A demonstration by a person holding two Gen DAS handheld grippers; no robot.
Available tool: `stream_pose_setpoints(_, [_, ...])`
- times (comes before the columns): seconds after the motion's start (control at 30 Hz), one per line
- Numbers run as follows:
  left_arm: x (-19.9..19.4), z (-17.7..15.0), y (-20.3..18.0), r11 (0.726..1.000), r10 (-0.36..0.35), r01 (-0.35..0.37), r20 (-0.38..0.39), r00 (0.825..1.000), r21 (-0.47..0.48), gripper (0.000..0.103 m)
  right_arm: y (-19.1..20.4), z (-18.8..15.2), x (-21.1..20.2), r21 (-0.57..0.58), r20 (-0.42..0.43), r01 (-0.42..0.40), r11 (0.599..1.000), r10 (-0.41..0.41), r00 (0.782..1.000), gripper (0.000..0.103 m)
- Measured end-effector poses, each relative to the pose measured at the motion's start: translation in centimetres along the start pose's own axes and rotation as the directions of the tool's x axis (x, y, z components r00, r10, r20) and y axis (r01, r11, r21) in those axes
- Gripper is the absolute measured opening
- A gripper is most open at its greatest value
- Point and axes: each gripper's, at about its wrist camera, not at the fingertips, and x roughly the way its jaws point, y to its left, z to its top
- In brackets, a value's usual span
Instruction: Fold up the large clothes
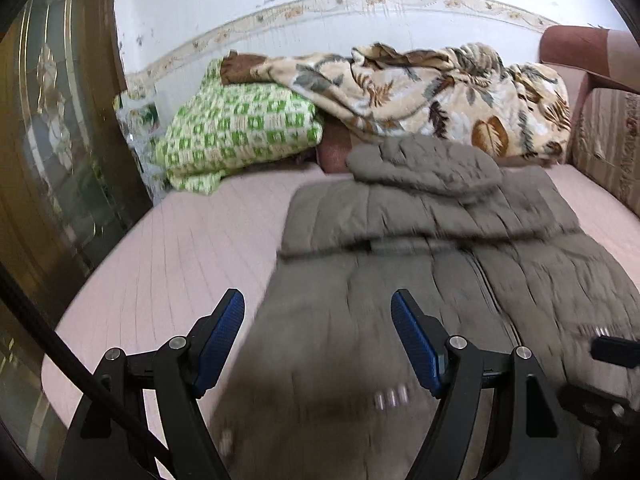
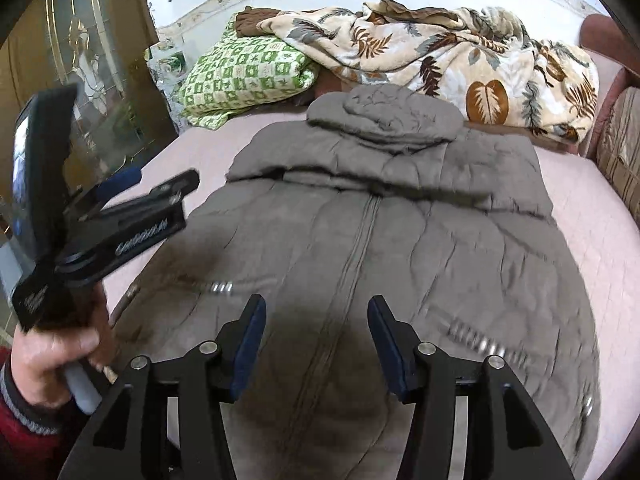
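Nearest in the left wrist view, the left gripper (image 1: 318, 306) hangs over the lower left part of a grey-brown padded coat (image 1: 400, 280), its blue-padded fingers (image 1: 224, 332) spread wide with nothing between them; the coat's cloth lies below the gap, not pressed by either pad. In the right wrist view the right gripper (image 2: 317, 312) hovers over the coat's lower middle, just right of the zip (image 2: 356, 248), fingers (image 2: 384, 336) apart and empty, the cloth beneath them untouched.

At the left edge of that view a hand (image 2: 52, 360) in a red sleeve with a grey striped cuff grips the handle of the other gripper, which bears white lettering too blurred to read.

The coat lies front up on a pink bed (image 1: 180, 248), hem toward the cameras, sleeves folded across the chest, hood (image 2: 384, 112) at the far end. Metal snaps (image 2: 222, 289) glint near the hem.

Beyond the hood are a green-and-white checked blanket (image 1: 240, 132) and a cream leaf-print blanket (image 1: 440, 96), piled against a white wall with a floral border (image 1: 360, 2). A brown door with patterned glass (image 1: 52, 120) stands on the left.
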Motion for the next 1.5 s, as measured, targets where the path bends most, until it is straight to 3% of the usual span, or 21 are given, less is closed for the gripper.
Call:
stream_pose_setpoints(0.17, [-2.4,-3.0,0.6,0.998,0.060,-0.060,-0.003,0.998,0.009,0.075,1.0,-2.4,-0.4,0.004,-0.022,-0.033,0.999,0.033,0.999,0.057])
stream_pose_setpoints(0.43, [-3.5,-4.7,1.6,0.993,0.115,-0.115,-0.004,0.993,0.013,0.075,3.0,-4.0,-0.9,-0.039,-0.033,-0.053,0.998,0.051,0.998,0.057])
stream_pose_setpoints(1.13, [-2.0,-5.7,2.0,0.993,0.116,-0.114,-0.062,0.991,0.036,0.075,-0.2,-6.7,0.7,0.050,-0.097,0.005,0.999,0.000,0.995,0.057])
stream_pose_setpoints(1.5, [-0.8,-6.6,1.6,0.993,0.107,-0.101,-0.112,0.988,0.058,0.075,-0.2,-7.8,1.4,0.027,-0.107,0.024,0.999,-0.021,0.994,0.058])
